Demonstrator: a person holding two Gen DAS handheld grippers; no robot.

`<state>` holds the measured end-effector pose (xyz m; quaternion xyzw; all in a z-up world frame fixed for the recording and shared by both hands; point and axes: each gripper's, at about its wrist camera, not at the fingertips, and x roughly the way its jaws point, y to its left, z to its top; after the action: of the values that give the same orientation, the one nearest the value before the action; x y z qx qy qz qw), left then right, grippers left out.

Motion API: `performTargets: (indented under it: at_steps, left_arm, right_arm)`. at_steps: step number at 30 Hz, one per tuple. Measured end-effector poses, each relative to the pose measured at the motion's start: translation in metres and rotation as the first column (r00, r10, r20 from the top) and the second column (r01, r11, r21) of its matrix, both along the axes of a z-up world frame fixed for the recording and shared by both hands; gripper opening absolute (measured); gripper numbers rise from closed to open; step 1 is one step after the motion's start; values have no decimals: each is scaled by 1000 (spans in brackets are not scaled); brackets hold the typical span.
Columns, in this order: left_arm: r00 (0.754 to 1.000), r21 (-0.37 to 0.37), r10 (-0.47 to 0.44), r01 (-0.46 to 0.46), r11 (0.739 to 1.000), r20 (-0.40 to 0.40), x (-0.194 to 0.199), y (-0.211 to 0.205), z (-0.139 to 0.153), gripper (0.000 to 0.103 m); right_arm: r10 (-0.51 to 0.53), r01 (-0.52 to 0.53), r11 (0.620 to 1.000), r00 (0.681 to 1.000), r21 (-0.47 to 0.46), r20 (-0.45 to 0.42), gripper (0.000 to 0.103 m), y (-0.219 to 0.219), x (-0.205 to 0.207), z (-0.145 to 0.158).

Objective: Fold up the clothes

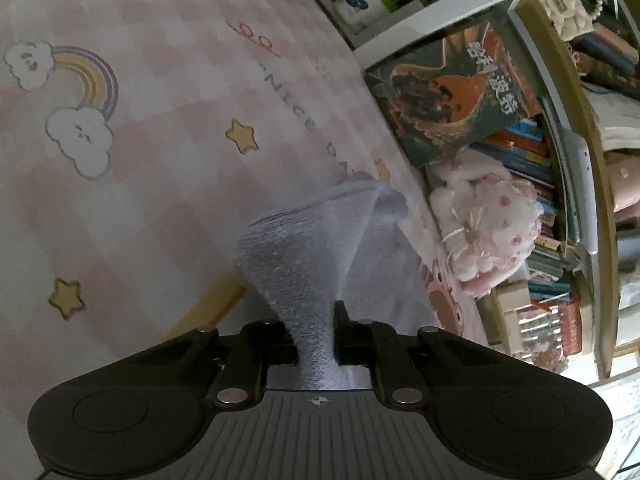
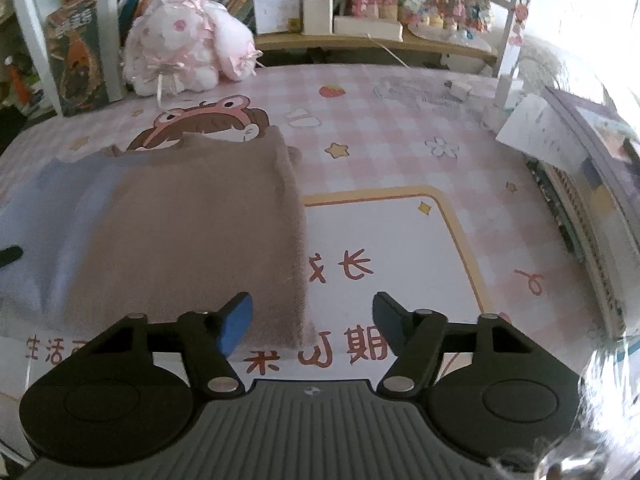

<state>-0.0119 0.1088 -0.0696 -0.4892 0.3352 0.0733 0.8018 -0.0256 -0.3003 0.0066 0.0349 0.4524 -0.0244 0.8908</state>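
In the left wrist view, my left gripper [image 1: 315,336] is shut on a bunched fold of pale lavender cloth [image 1: 308,256], which rises from the jaws and fans out over the pink checked table mat [image 1: 160,120]. In the right wrist view, a brown garment [image 2: 192,220] lies flat on the mat, folded over the lavender cloth [image 2: 48,216] that shows at its left. My right gripper [image 2: 312,320] hangs open just above the brown garment's near right corner. Nothing is between its blue-padded fingers [image 2: 236,320].
A pink and white plush toy [image 2: 188,44] sits at the mat's far edge beside an upright book [image 2: 76,60]. Shelves of books [image 1: 540,184] and small boxes line the back. Papers and a stack of books [image 2: 580,168] lie at the right.
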Motion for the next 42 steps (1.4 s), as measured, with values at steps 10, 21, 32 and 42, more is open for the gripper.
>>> performTargets:
  at_steps: [10,21,32,42]
  left_arm:
    - [998,35,66,-66,997,3,-15,36,3,12]
    - [995,96,103,-104,990,15,-16,47,10,12]
    - [987,334,25,-79,939,162,-17,-13,84,11]
    - [956,619,-221,57,783,192,-17,-141,141,12]
  right_arm:
    - [64,-61,994,998,92,-30,50,16,20,-9]
    - [229,-217,961,972,172,-53,23,42,37,-20]
    - [396,-368,891,916,264,-59,11,29,54,-29]
    - [515,-472,809,856,350,-37,11,13,69,-38]
